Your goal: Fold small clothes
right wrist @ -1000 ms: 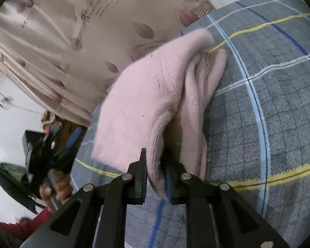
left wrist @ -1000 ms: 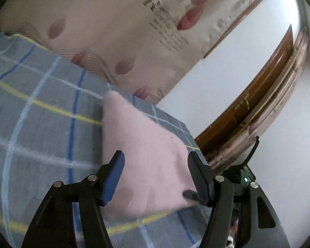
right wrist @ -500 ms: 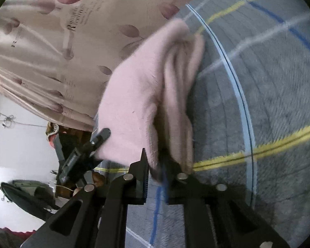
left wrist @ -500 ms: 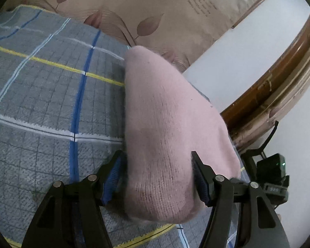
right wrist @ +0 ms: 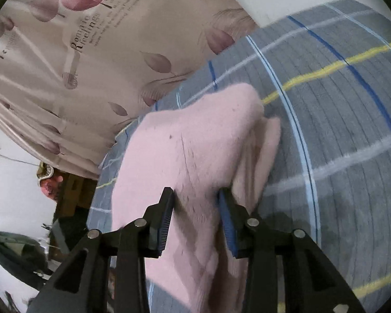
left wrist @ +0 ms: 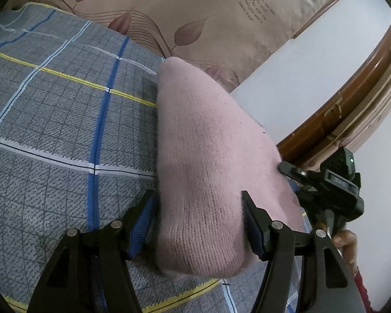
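A pink knitted garment lies folded on a grey plaid bedspread. My left gripper is open, its blue-padded fingers on either side of the garment's near rounded end. In the right wrist view the same garment lies in a bunched pile. My right gripper is open, its fingers apart over the garment's near edge, with cloth showing between them. The right gripper's body also shows in the left wrist view at the garment's right side.
A beige curtain with leaf print hangs behind the bed. A white wall and brown wooden door frame are at the right. In the right wrist view the bed's left edge drops off toward clutter on the floor.
My right gripper has opened and let go of the garment's edge. The garment has been laid over into a fold. My left gripper has moved in around its near end.
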`<state>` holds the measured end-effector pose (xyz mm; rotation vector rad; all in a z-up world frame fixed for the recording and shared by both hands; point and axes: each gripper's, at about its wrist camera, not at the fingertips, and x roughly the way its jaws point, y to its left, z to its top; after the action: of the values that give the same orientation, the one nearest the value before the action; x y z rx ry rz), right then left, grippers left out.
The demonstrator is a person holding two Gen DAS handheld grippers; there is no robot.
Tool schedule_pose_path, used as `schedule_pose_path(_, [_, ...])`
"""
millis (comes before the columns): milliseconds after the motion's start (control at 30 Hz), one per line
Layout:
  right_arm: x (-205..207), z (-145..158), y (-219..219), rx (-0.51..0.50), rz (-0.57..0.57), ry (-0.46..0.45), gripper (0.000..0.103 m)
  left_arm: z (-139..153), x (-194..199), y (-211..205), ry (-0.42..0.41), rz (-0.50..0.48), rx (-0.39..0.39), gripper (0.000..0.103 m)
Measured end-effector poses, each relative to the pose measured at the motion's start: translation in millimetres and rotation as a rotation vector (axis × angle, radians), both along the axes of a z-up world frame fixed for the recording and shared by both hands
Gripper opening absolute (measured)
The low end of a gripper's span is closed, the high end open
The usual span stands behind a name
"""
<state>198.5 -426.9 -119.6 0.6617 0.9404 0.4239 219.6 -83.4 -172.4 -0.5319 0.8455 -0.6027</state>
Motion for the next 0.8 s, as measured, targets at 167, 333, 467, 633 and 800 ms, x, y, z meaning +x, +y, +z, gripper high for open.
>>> schedule_pose_path(167, [-8,8,-3,-0.130,-0.034,-0.085,0.010,-1,0,0,-0.002,-0.003,0.001,0.065])
schedule_pose_path(333, [-9,-14,-15,-0.098,-0.052,-0.041,0.010,0,0,-2,-0.002,-0.005,0.013,0.067])
schedule_pose_path(467, [-8,-17,-22,-0.015,-0.046,-0.041,0.017,1,0,-5,-0.002,-0.003,0.022,0.067])
schedule_pose_path(633, [0,4,-16,-0.111,-0.075,-0.059,0.040,1,0,-7,-0.003,-0.004,0.032,0.067])
schedule_pose_path(800, [30,7,-9,-0.176,-0.103,-0.028,0.031,1,1,-7,-0.004,-0.002,0.042,0.067])
